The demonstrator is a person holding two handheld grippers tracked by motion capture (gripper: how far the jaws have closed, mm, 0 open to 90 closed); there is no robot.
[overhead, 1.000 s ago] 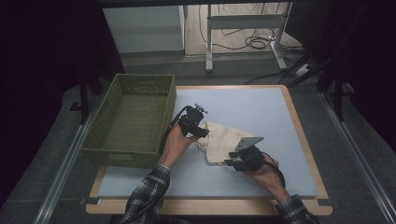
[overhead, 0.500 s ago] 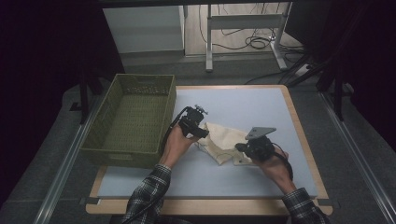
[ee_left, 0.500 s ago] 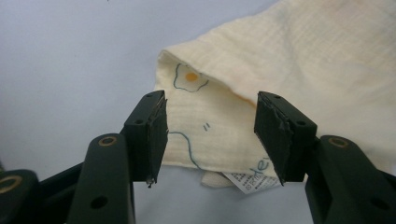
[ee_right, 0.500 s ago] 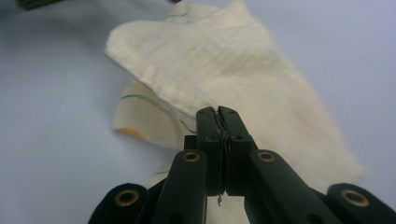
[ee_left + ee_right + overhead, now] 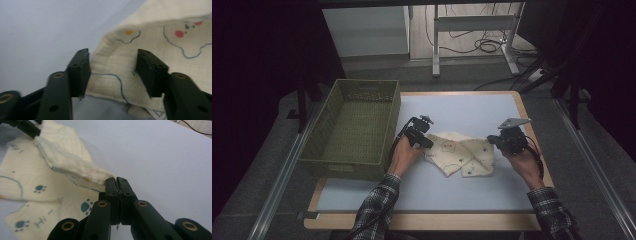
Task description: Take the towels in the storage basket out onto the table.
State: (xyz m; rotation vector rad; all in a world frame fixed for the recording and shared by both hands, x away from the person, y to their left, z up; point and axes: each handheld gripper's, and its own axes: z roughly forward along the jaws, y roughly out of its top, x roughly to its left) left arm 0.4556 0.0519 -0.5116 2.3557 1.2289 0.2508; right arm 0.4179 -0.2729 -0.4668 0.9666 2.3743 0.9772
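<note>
Printed cream cloth [image 5: 462, 155] lies at centre frame on the blue table [image 5: 472, 107], right of the green basket [image 5: 354, 127]. Right gripper [image 5: 116, 180] is clamped on a thin corner fold that could slip free under tension. Left gripper [image 5: 112, 71], jaws just narrowing, straddles the opposite edge without pinching and may miss it. Both forearms enter from below.

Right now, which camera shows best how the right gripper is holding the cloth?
The right gripper view: the right gripper is shut on a corner of the cloth. The high view shows that gripper small at the cloth's edge; the left gripper view shows cloth between the other jaws.
</note>
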